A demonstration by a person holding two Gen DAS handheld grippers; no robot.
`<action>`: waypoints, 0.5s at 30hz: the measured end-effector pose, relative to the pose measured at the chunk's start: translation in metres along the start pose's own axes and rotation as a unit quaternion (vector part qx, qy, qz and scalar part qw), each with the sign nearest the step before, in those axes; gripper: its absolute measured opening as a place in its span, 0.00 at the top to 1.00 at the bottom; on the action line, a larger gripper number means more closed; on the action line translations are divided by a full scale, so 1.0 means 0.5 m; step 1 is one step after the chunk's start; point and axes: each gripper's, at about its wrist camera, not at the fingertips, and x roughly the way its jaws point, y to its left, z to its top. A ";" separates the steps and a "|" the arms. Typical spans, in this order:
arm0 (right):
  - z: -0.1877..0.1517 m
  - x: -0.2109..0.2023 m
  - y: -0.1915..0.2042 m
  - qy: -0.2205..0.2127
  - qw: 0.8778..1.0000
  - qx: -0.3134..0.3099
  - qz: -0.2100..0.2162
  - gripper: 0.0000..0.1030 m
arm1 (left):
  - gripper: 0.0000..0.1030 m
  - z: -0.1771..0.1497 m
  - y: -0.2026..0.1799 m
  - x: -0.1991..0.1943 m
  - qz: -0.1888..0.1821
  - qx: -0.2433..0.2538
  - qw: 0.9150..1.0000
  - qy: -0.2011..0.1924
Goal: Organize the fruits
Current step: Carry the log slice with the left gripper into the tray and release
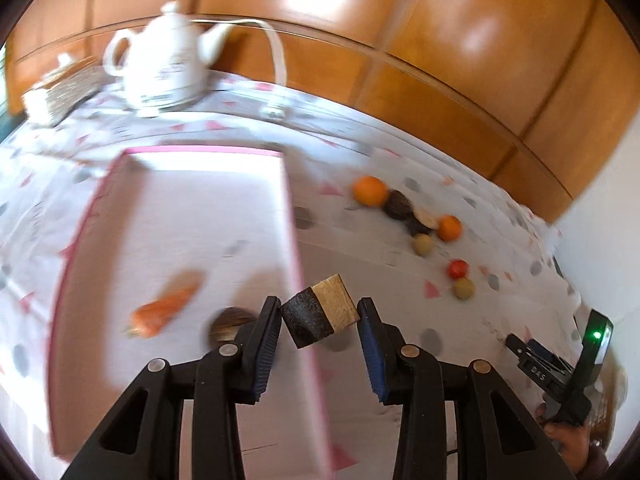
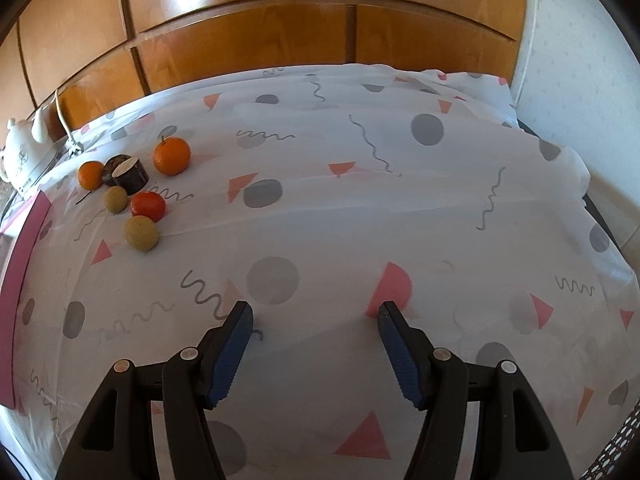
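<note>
The left gripper [image 1: 319, 316] clamps a dark-skinned, pale-fleshed cut chunk [image 1: 319, 315] between its blue pads, above the pink-rimmed white tray's [image 1: 294, 236] right edge; an orange carrot [image 1: 164, 305] lies inside. The right gripper [image 2: 316, 322] stands open and empty over the patterned white tablecloth [image 2: 340, 216].

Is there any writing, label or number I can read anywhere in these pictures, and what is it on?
"DAS", or something close to it: pale marks on the dark body of the right gripper, seen at the left camera's edge; small and uncertain.
Dark print on the white teapot: too blurred to read in either view.
Nothing else carries text: the squiggles on the tablecloth are only pattern, and the pink tray shows no lettering.
</note>
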 end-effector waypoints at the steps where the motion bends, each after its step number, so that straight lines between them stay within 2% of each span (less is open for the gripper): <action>1: 0.002 0.000 0.005 0.000 1.000 -0.004 0.002 0.36 | 0.62 -0.001 0.019 -0.008 0.007 -0.010 1.000 -0.003; 7: 0.016 0.015 0.036 0.003 1.000 -0.021 0.015 0.36 | 0.62 -0.023 0.122 -0.047 0.053 -0.057 0.997 -0.016; 15: 0.017 0.025 0.054 0.006 0.999 -0.031 0.011 0.36 | 0.62 -0.047 0.195 -0.087 0.083 -0.094 0.992 -0.035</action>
